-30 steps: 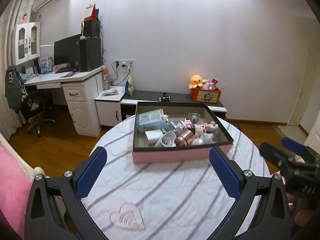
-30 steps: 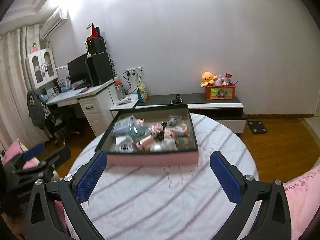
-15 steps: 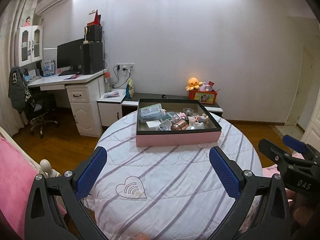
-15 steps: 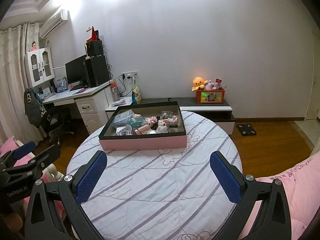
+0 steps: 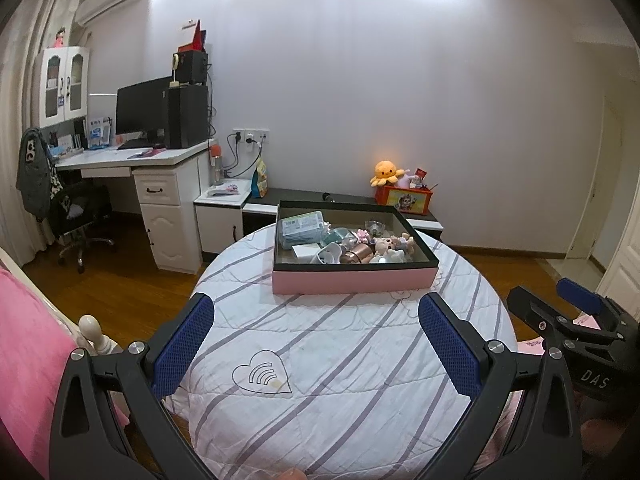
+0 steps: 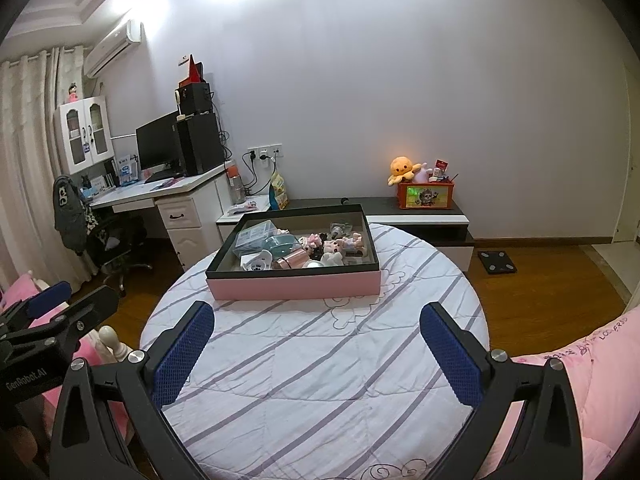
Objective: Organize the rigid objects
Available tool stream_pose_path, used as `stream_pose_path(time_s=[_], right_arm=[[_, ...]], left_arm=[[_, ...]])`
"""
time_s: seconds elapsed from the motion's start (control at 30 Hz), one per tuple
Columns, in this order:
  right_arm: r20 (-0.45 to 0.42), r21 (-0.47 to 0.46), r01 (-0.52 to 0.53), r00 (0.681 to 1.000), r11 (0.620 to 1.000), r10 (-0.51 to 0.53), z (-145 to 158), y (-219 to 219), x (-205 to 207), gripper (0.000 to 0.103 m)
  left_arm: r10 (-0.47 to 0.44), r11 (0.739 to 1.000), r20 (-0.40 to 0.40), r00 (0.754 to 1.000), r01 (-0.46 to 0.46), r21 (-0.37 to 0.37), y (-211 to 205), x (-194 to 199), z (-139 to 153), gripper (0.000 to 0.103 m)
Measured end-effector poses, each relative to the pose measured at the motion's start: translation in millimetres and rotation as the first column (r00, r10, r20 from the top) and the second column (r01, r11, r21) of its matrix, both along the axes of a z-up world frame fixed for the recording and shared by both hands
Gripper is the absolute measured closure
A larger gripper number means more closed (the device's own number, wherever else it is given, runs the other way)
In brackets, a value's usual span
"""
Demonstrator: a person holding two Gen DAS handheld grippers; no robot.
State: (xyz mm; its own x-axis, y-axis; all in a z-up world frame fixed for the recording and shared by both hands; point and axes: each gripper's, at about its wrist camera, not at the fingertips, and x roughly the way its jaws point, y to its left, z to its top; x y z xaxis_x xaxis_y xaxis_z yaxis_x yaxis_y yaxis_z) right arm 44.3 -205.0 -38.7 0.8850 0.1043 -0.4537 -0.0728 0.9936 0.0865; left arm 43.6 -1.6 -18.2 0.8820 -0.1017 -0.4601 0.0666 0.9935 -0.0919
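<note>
A pink box with a black rim [image 5: 352, 280] [image 6: 294, 283] sits at the far side of a round table with a striped white cloth [image 5: 344, 360] [image 6: 312, 364]. Inside lie several small items: a clear packet [image 5: 301, 228], a white mug [image 5: 329, 254], a copper cup [image 5: 354, 257], small plush figures [image 5: 394, 245]. My left gripper [image 5: 316, 344] is open and empty, well short of the box. My right gripper [image 6: 316, 344] is open and empty too, equally far back. Each gripper shows at the edge of the other's view.
Pink bedding [image 5: 28, 368] [image 6: 592, 384] flanks the table on both sides. A white bedpost knob [image 5: 90, 326] stands at the left. Behind are a white desk with a monitor [image 5: 140, 112], an office chair [image 5: 80, 216], a low cabinet with an orange toy box [image 5: 404, 200] and a scale [image 6: 496, 262] on the wooden floor.
Both grippers have pulled back from the box and away from the table's far side; the box now looks smaller and more of the cloth shows. Both stay open and empty.
</note>
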Motion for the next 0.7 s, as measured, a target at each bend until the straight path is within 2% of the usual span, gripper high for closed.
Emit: stream_pose_path(time_s=[0.3,0.7], right_arm=[[0.009,0.000,-0.003,1.000,1.000,0.003,2.8,0.5,-3.8,0.000],[0.003,-0.001,-0.009,1.000,1.000,0.009,2.8,1.9,-3.2,0.000]], left_arm=[[-0.001,0.999,-0.001,1.000,0.001,-0.040,6.6,-0.6,2.9,0.000],[0.012,1.000,0.000,1.000,-0.012,-0.025,7.2,-0.5,3.5,0.000]])
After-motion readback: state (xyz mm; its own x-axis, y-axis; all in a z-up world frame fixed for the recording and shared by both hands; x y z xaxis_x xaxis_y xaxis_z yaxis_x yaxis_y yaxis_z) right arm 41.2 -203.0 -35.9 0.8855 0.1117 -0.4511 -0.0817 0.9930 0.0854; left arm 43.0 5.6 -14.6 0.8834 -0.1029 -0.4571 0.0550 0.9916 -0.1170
